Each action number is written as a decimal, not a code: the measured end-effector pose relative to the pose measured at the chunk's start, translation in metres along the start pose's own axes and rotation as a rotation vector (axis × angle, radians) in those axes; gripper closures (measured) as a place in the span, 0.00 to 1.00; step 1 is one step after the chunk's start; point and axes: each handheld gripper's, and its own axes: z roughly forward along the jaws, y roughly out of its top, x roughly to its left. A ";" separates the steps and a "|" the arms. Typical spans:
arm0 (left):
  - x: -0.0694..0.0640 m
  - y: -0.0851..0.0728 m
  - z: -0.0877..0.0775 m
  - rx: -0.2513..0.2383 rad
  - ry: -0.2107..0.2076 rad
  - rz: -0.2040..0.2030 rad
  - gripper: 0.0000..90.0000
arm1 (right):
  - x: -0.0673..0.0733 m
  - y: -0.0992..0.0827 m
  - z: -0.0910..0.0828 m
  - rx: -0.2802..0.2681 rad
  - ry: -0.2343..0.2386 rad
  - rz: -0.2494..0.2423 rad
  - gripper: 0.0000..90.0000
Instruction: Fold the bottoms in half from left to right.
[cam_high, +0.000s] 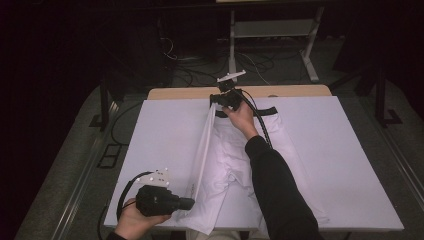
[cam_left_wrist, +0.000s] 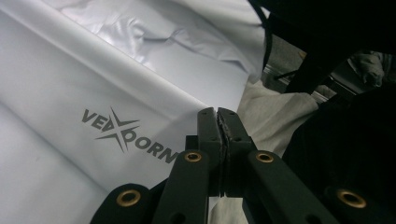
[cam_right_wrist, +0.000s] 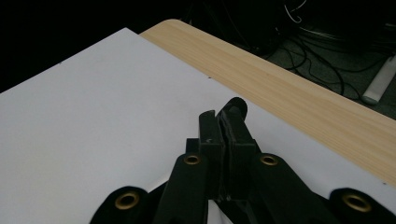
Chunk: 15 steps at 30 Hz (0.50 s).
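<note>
A white garment (cam_high: 230, 155) with a black waistband (cam_high: 267, 111) lies on the white table cover (cam_high: 160, 135). Its left edge (cam_high: 202, 150) is raised and pulled taut between my two grippers. At the front left, my left gripper (cam_high: 186, 203) is shut on the hem end. In the left gripper view the jaws (cam_left_wrist: 218, 114) stand pressed together at the white fabric (cam_left_wrist: 93, 70), which carries a grey logo (cam_left_wrist: 126, 133). My right gripper (cam_high: 216, 102) is at the far edge, shut on the waistband. A black bit of that band (cam_right_wrist: 236, 105) sticks out beside the shut right gripper (cam_right_wrist: 219, 116).
The table's wooden far edge (cam_high: 180, 93) (cam_right_wrist: 280, 79) shows beyond the white cover (cam_right_wrist: 93, 116). A dark sleeve (cam_high: 275, 185) crosses the garment's middle. Cables and a white stand (cam_high: 272, 30) sit on the floor behind the table. Bare cover lies left and right of the garment.
</note>
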 end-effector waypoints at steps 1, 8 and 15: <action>-0.001 0.001 0.001 -0.002 -0.002 0.007 0.97 | -0.003 0.000 -0.003 -0.002 -0.004 0.004 0.96; -0.006 0.011 0.011 -0.004 -0.025 0.040 0.97 | -0.012 -0.001 -0.011 -0.011 -0.005 0.020 0.96; -0.011 0.025 0.028 0.003 -0.057 0.075 0.97 | -0.023 -0.006 -0.023 -0.016 -0.010 0.035 0.96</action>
